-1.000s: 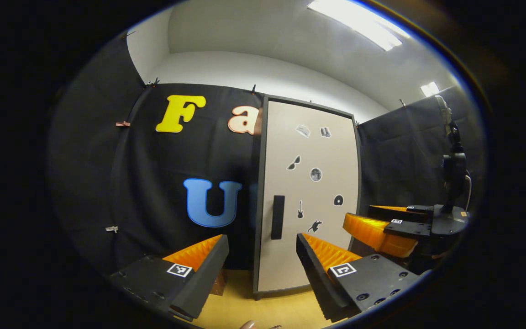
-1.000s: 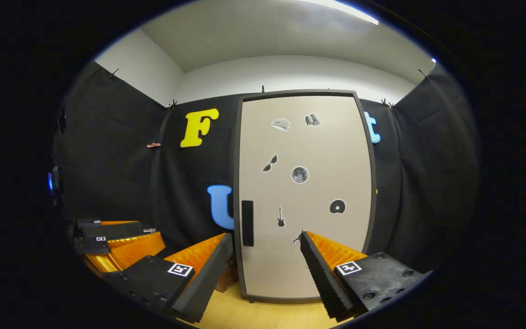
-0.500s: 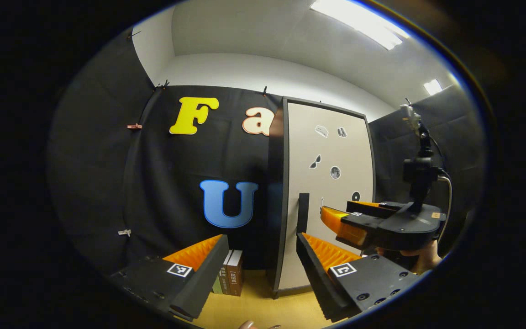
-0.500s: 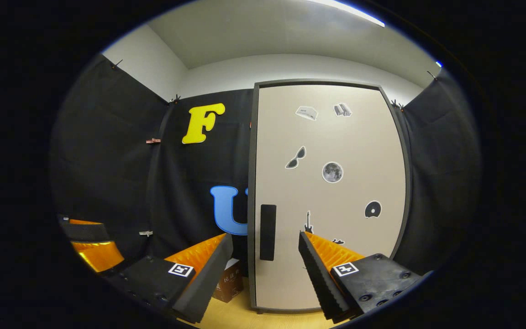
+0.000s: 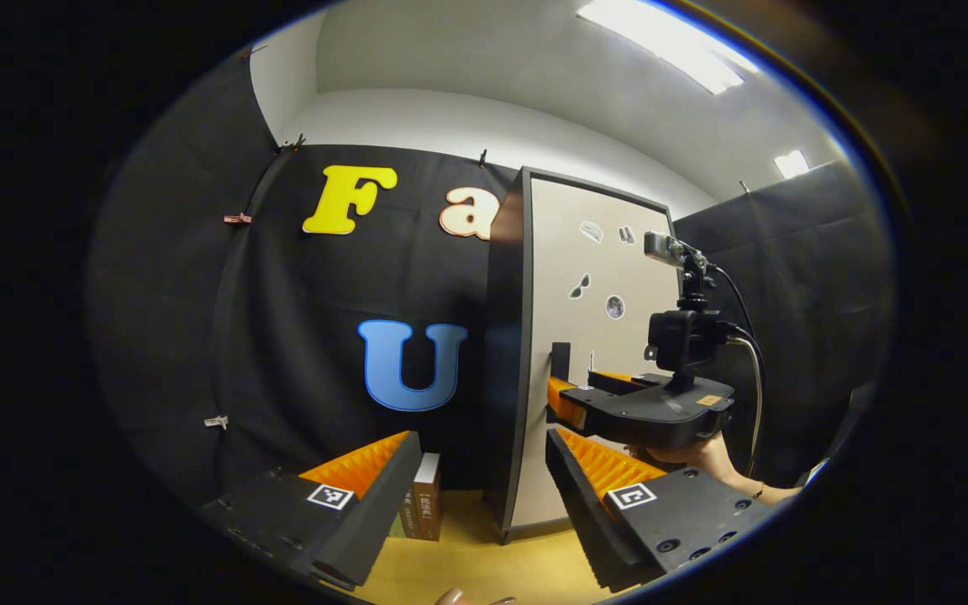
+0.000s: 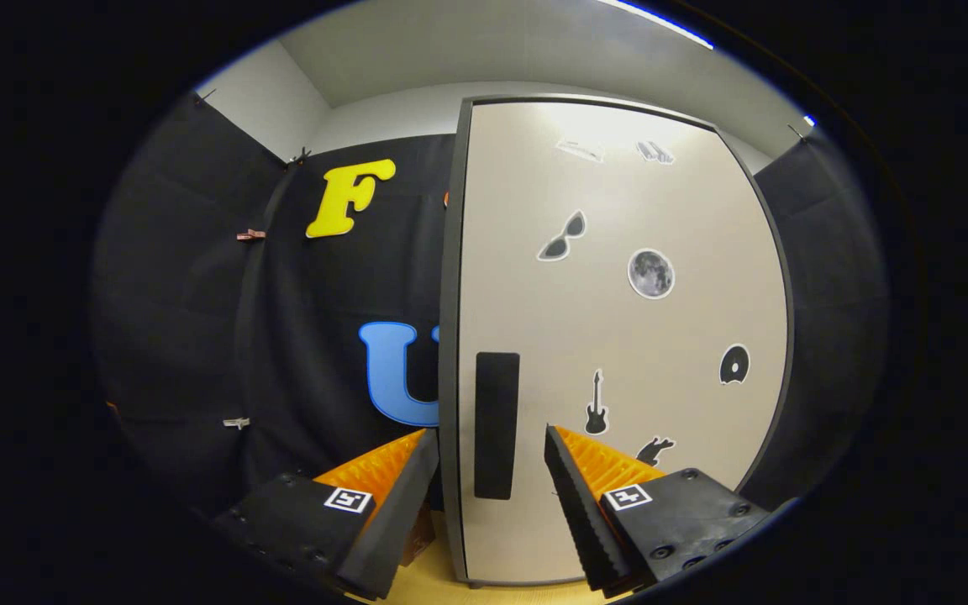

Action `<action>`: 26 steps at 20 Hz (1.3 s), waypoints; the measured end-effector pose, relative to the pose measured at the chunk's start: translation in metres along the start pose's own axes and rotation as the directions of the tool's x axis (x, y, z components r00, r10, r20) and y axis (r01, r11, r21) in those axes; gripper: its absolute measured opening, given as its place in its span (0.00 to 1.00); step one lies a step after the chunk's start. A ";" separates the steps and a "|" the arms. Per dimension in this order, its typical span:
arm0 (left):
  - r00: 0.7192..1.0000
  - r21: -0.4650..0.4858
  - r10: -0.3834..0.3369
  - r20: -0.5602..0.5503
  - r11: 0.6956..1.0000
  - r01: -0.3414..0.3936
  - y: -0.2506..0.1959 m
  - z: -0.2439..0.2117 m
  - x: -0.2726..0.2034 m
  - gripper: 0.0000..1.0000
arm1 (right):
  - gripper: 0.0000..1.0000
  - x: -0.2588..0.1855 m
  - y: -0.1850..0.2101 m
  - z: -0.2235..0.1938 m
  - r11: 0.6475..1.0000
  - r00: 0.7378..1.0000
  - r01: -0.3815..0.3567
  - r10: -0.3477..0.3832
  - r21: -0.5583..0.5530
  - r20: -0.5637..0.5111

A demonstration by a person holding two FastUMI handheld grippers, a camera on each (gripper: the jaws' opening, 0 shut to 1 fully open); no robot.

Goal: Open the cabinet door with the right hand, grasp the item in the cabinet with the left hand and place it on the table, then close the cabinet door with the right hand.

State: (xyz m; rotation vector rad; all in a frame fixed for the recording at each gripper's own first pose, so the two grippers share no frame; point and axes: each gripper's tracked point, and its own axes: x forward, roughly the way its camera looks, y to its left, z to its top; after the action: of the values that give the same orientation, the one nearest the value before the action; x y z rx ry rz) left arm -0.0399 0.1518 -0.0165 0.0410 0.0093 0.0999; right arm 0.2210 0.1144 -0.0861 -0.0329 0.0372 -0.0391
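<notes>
The cabinet's beige door [image 6: 618,336] carries small stickers and a black upright handle [image 6: 497,424] near its left edge; it looks closed. My right gripper [image 6: 488,441] is open and close to the door, one finger on either side of the handle, with no contact visible. From the left gripper view, the right gripper [image 5: 570,402] reaches up to the handle [image 5: 560,360], held by a hand [image 5: 694,454]. My left gripper [image 5: 480,437] is open and holds nothing, hanging back from the cabinet [image 5: 585,336]. The cabinet's inside is hidden.
A few books [image 5: 423,508] stand upright on the yellow wooden table [image 5: 467,571], just left of the cabinet's dark side panel [image 5: 505,336]. A brown book [image 6: 421,533] peeks from behind my right gripper's left finger. Black cloth walls close in the booth.
My right gripper has moved forward to the door, so the handle now sits between its fingers. The left gripper view has swung to show the cabinet's side.
</notes>
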 end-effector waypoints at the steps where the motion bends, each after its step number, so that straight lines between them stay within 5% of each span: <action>1: 1.000 0.002 0.013 -0.003 1.000 -0.013 0.006 -0.001 -0.001 0.94 | 0.83 0.006 -0.001 -0.001 1.000 1.000 0.013 -0.013 -0.006 0.006; 9: 0.998 -0.031 0.049 -0.025 0.998 -0.050 0.024 -0.009 -0.001 0.94 | 0.76 0.041 -0.004 -0.015 0.998 0.998 0.068 -0.068 -0.002 -0.014; 11: 0.998 -0.033 0.056 -0.027 0.998 -0.057 0.027 -0.012 0.000 0.94 | 0.54 0.047 -0.005 -0.016 0.997 0.996 0.083 -0.083 -0.003 -0.013; 13: 0.998 -0.038 0.060 -0.031 0.997 -0.061 0.029 -0.013 -0.002 0.94 | 0.53 0.048 0.001 -0.017 0.998 0.998 0.067 -0.067 0.001 -0.009; 14: 0.997 -0.039 0.064 -0.034 0.997 -0.066 0.030 -0.014 -0.004 0.94 | 0.37 0.050 0.000 -0.018 0.997 0.997 0.075 -0.075 -0.013 -0.010; 18: 0.996 -0.051 0.076 -0.037 0.996 -0.078 0.032 -0.014 -0.011 0.94 | 0.17 0.049 0.000 -0.019 0.995 0.995 0.097 -0.098 -0.013 -0.025; 26: 0.996 -0.031 0.079 -0.035 0.996 -0.081 0.036 -0.010 -0.029 0.94 | 0.17 0.035 0.002 -0.016 0.998 0.997 0.065 -0.065 0.003 -0.047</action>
State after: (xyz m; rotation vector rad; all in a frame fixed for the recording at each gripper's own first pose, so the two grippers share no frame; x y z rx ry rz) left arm -0.0722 0.1851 -0.0249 0.0075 0.0402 0.1808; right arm 0.2554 0.1144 -0.1038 -0.0289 0.0831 -0.1050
